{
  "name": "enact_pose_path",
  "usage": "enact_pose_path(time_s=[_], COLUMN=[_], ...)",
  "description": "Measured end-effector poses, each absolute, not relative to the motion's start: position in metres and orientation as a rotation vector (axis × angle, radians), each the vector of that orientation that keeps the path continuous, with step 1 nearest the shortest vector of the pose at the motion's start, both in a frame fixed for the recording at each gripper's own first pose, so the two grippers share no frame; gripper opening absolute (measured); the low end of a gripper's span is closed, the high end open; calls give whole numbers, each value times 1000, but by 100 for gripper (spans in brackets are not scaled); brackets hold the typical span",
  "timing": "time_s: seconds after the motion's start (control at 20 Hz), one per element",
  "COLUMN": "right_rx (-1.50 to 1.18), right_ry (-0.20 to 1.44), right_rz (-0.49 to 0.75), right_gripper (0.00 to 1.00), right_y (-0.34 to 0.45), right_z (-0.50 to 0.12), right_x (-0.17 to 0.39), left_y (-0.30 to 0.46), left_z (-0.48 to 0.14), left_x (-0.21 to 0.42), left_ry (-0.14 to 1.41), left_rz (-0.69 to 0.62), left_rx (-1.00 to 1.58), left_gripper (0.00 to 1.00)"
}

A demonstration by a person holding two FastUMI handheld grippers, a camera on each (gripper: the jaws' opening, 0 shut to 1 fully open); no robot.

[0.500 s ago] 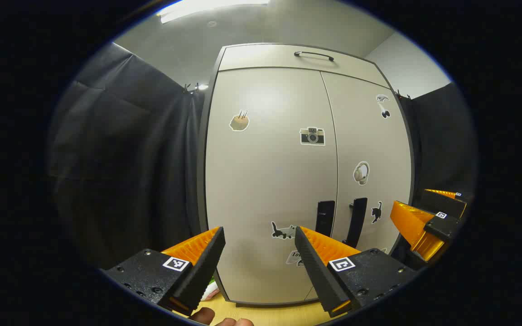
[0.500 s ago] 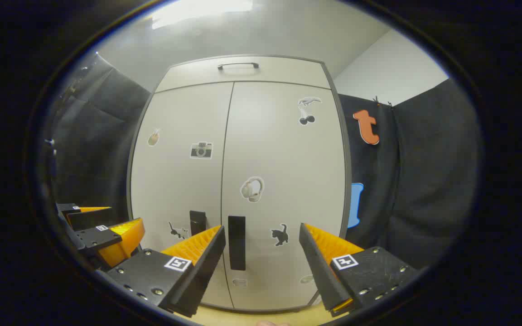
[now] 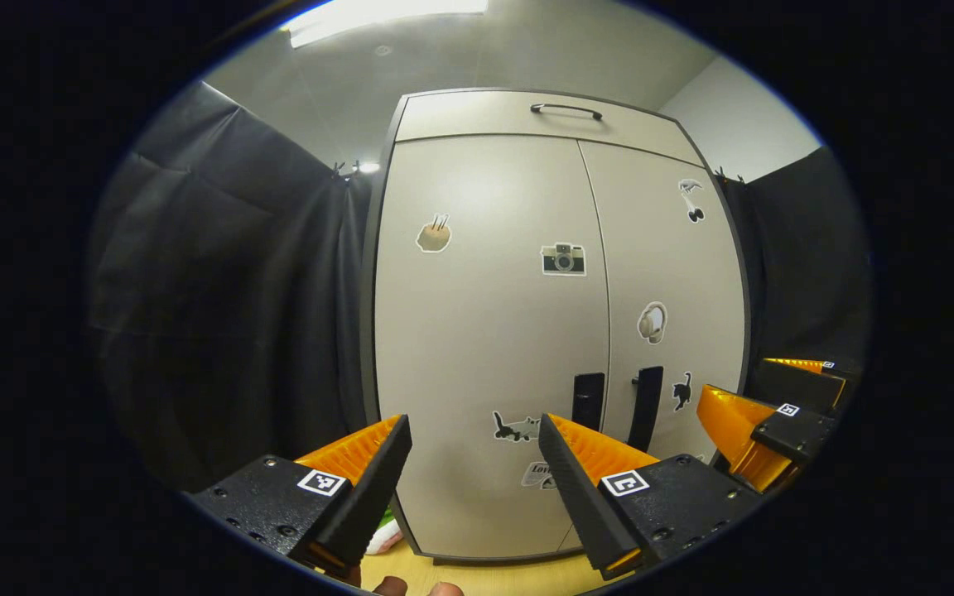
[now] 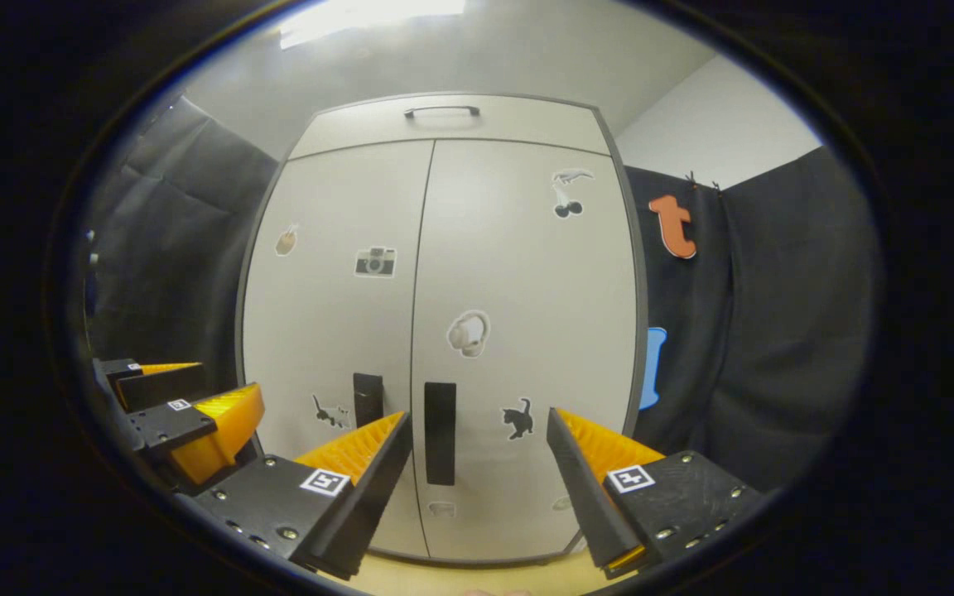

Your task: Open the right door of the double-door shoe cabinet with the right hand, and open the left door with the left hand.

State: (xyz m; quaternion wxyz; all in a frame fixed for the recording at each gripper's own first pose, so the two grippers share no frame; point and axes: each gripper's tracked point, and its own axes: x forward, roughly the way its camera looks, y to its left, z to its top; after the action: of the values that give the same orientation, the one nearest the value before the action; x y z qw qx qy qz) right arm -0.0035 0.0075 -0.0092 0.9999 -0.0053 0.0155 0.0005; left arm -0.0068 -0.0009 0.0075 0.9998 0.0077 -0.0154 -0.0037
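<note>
cabinet [image 4: 444, 331] doors closed, ahead | right gripper [image 4: 477, 451] spread, empty | left gripper [image 3: 473, 451] spread, empty

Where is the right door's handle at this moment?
In the right gripper view, the right door's handle is a dark vertical bar low on the right door, just right of the centre seam, between the left door's handle and a cat sticker.

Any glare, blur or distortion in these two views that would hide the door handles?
Left gripper view: fisheye bows the cabinet; ceiling light blown out, soft sheen high on the left door; both handles sharp. Right gripper view: same bowing, ceiling light overexposed; right handle crisp between the open right gripper fingers; edges dim.
</note>
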Motion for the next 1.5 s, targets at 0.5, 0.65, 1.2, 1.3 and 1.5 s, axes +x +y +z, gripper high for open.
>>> enact_pose_path(time_s=[0.5,0.65,1.2,1.3,1.5], right_rx=[-11,0,12,7,-1], right_ry=[58,89,182,188,214], right_rz=[-10,-6,30,30,27], right_gripper=[97,97,71,71,72], right_y=[12,17,47,50,53], right_z=[-16,-23,-60,-65,-77], right_x=[-2,7,58,63,74], left_y=[14,24,90,96,101], left_z=[8,6,5,3,1], left_x=[-17,-19,-35,-36,-35], left_ry=[-29,-26,-20,-20,-9], left_rz=[17,40,218,239,261], left_rx=[10,9,48,49,48], left_gripper=[96,99,96,96,96])
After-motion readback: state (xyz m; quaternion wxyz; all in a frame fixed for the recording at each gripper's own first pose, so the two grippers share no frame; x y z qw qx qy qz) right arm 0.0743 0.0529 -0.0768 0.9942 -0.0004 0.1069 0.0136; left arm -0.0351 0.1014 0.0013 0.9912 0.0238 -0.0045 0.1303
